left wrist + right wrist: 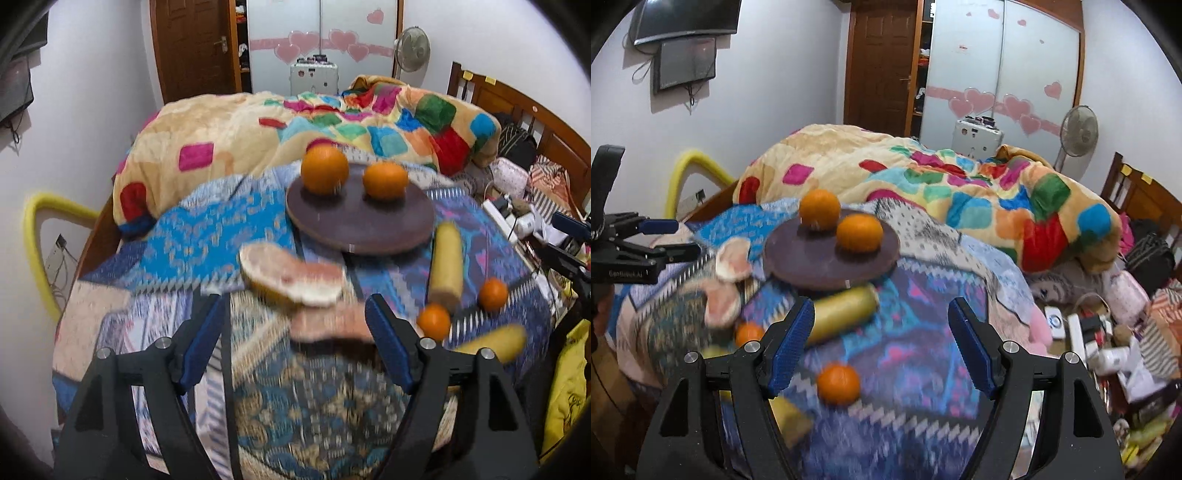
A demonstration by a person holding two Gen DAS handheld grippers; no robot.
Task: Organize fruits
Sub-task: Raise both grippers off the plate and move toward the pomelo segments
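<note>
A round dark brown board (369, 229) (812, 266) lies on the patterned bedspread with two oranges on it (324, 169) (385, 181) (819, 209) (859, 233). In front of it lie two pomelo slices (291, 275) (328, 325), a yellow banana (446, 266) (846, 314), a second banana (495, 343) and two small oranges (493, 293) (434, 320) (837, 384) (749, 333). My left gripper (293, 306) is open just short of the pomelo slices and holds nothing. My right gripper (881, 310) is open above the bedspread, with one small orange in view between its fingers, untouched.
A bulky multicoloured quilt (258, 133) is heaped behind the board. Clutter of boxes, cables and bags (1108, 343) fills the right side by the wooden headboard (535, 118). A white suitcase (314, 77), a fan (1078, 129) and a door stand at the back.
</note>
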